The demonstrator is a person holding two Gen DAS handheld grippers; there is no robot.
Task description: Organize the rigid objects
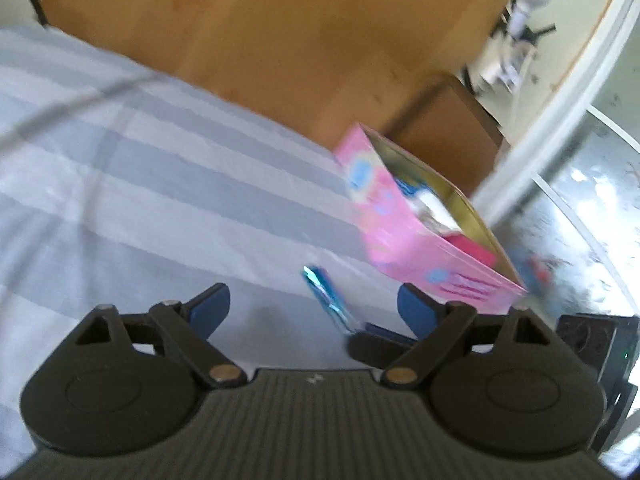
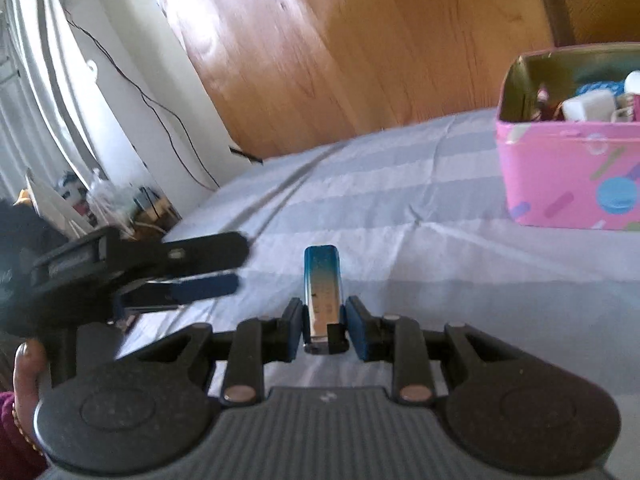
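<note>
My right gripper (image 2: 323,326) is shut on a blue and silver lighter (image 2: 322,284), held upright above the striped bed sheet (image 2: 400,208). The lighter also shows in the left wrist view (image 1: 326,294), with the right gripper's fingers (image 1: 380,340) around its lower end. My left gripper (image 1: 314,300) is open and empty, its jaws wide apart; it shows at the left of the right wrist view (image 2: 236,266). A pink open tin box (image 2: 572,172) with several small items inside stands on the sheet at the right; in the left wrist view (image 1: 404,236) it is just beyond the lighter.
The bed sheet (image 1: 140,184) ends at a wooden floor (image 2: 340,48). A brown box (image 1: 448,132) stands on the floor behind the tin. A white wall with a black cable (image 2: 160,108) and clutter (image 2: 100,200) lies to the left.
</note>
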